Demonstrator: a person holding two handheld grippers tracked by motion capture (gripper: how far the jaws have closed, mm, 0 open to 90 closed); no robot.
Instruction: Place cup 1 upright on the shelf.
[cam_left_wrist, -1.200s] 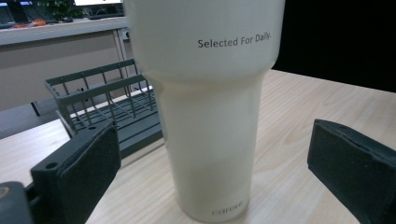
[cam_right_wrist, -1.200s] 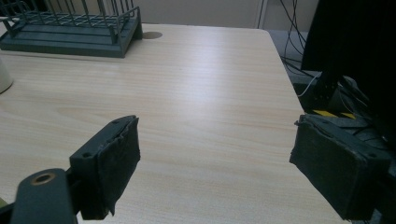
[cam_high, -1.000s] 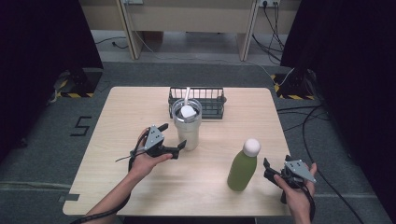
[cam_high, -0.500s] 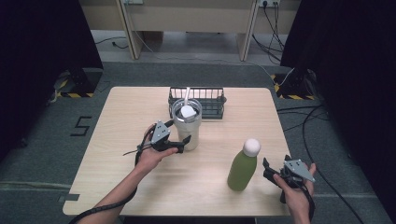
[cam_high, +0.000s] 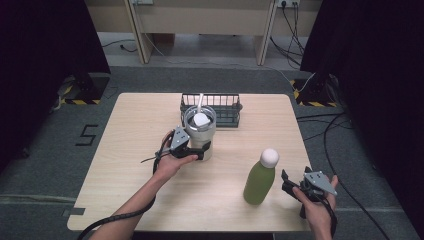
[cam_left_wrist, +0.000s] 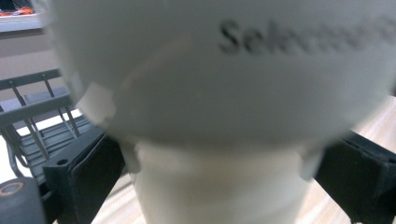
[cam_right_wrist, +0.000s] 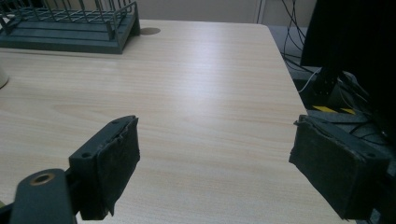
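Right gripper (cam_high: 290, 184): at the near right corner of the tabletop (cam_high: 150, 125), held low in the person's right hand (cam_high: 317, 207). Jaws stand apart with only bare wood between them, as the right gripper view shows (cam_right_wrist: 215, 163). Grey three-cornered plate on top.

Green bottle (cam_high: 260, 177): upright near the front edge, right of centre, just beside the right gripper and apart from it. Round white cap. Not touched by either gripper.

Left gripper (cam_high: 202, 151): near the middle of the tabletop, carried in the person's left hand (cam_high: 170, 162), forearm entering from the near left. Jaws are spread on either side of the tumbler's narrow lower part; in the left gripper view (cam_left_wrist: 215, 186) the black pads flank the base closely. Whether the pads press on it cannot be told, the close picture being blurred.

Tumbler (cam_high: 200, 132): pale, wide-bodied cup with a narrower foot, upright at the centre of the tabletop, slightly toward the far edge. Dark lettering on its wall in the left gripper view (cam_left_wrist: 224, 84). A white straw rises from its lid and leans toward the far edge.

Wire rack (cam_high: 220, 107): dark, low, at the middle of the far edge, directly behind the tumbler and close to it; whether they touch cannot be told.
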